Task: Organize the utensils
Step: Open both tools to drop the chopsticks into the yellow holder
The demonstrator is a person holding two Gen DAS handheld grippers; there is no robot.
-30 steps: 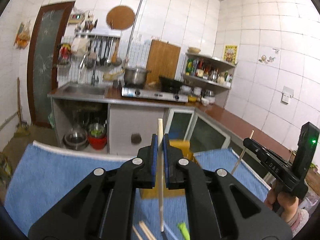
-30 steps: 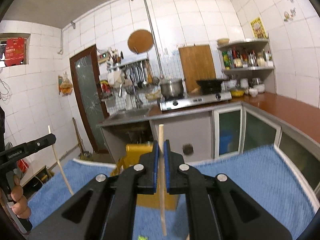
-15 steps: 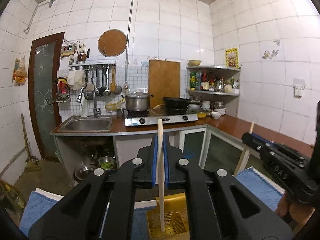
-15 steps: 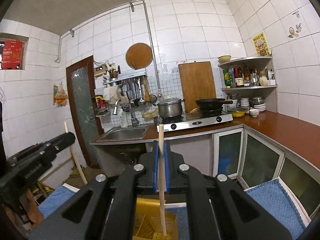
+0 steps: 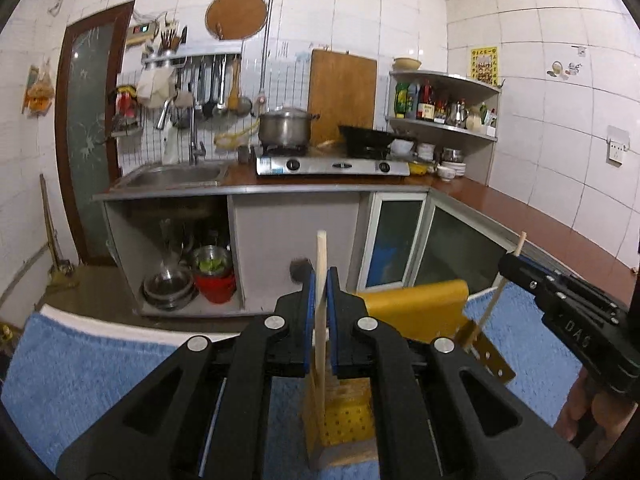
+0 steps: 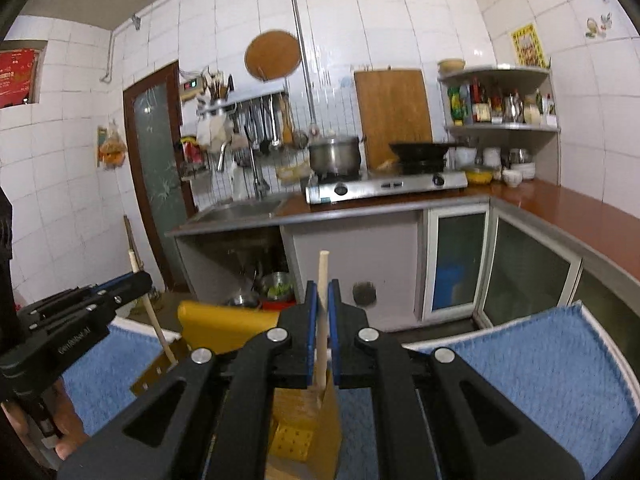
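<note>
Left wrist view: the left gripper (image 5: pixel 321 280) is seen from behind, its blue-padded fingers (image 5: pixel 308 312) pinched on a pale wooden chopstick (image 5: pixel 320 304) that is held nearly upright between them. The chopstick's upper end rises above the fingertips, and its lower end is seen in front of a yellow perforated utensil holder (image 5: pixel 344 416) that stands on a blue towel (image 5: pixel 80 368); whether the tip is inside a compartment cannot be told. The holder's raised yellow back panel (image 5: pixel 416 304) is seen just beyond the fingers. At the right edge the right gripper (image 5: pixel 508 266) is seen from the side, clamped on a second chopstick (image 5: pixel 496 300) that slants down toward the holder's right side. A hand (image 5: pixel 592 416) is partly seen beneath it. Behind, a counter with a sink (image 5: pixel 176 174) and a gas stove (image 5: pixel 332 166) is visible.

Right wrist view: the right gripper (image 6: pixel 322 284) is shown with its fingers (image 6: pixel 310 320) pressed on the second chopstick (image 6: pixel 322 320), held close to upright, its lower end in front of the utensil holder's (image 6: pixel 296 432) open top. At the left the left gripper (image 6: pixel 138 280) is seen from the side, gripping the first chopstick (image 6: pixel 158 328), which slants down toward the holder's left edge. The blue towel (image 6: pixel 520 368) is spread under everything.
</note>
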